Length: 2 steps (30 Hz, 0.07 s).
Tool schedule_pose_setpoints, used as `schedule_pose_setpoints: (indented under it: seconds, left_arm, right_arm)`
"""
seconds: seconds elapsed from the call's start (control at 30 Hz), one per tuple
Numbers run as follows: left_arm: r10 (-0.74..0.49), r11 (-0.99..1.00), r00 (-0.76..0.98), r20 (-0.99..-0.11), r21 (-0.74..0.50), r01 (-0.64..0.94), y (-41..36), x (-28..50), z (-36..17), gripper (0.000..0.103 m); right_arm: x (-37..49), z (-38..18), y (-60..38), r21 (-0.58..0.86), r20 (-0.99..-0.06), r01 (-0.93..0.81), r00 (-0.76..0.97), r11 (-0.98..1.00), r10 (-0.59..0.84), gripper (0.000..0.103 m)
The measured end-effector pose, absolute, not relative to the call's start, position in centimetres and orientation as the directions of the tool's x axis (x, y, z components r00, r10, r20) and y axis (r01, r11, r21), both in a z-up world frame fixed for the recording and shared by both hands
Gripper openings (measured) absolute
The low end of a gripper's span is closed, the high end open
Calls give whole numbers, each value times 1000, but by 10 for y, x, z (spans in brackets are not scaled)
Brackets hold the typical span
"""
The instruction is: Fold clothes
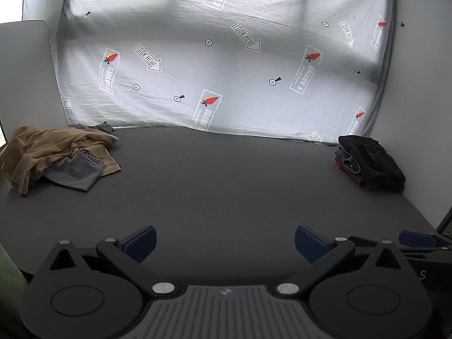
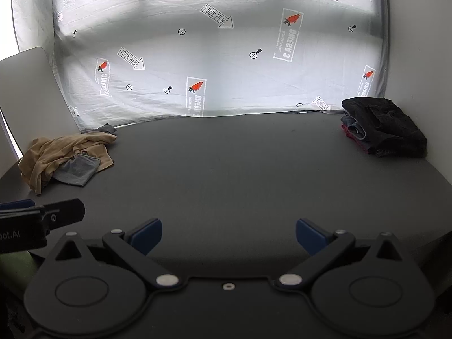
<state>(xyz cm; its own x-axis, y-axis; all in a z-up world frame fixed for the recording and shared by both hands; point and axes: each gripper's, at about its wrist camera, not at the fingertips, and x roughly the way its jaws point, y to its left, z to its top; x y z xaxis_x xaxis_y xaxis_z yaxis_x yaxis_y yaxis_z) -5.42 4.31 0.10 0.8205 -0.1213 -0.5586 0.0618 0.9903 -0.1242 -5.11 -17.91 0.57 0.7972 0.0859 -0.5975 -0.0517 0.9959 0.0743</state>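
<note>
1. Clothes lie in two groups on the dark grey tabletop (image 1: 226, 186), both well ahead of the jaws and well apart from each other.
2. Far ahead and to the left of the left jaws sits a loose heap: a crumpled tan garment (image 1: 48, 152) with a small grey cloth (image 1: 75, 172) resting on its near edge, and another grey piece (image 1: 99, 127) just behind it by the backdrop.
3. Far ahead and to the right of the right jaws is a folded stack (image 2: 378, 130), a black garment (image 2: 395, 124) on top, with blue and red layers showing at its left side.
4. Left gripper (image 1: 225, 243) has its jaws spread wide and released, holding nothing, with bare tabletop between the blue pads (image 1: 141, 241).
5. Right gripper (image 2: 228, 237) is likewise spread wide and released, nothing between its blue pads (image 2: 147, 234).
6. Beyond both jaws, a pale printed sheet (image 1: 226, 70) with carrot marks and "LOOK HERE" arrows hangs behind the tabletop.
7. Each gripper shows at the edge of the other's view, side by side.
</note>
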Motion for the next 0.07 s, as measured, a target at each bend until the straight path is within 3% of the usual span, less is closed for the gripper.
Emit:
schedule_pose_setpoints:
  seconds: [0.07]
  left_arm:
    - [-120, 991, 823, -555, -121, 62, 45, -58, 2, 103]
  right_arm:
    - [-54, 6, -178, 73, -594, -53, 800, 996, 86, 102]
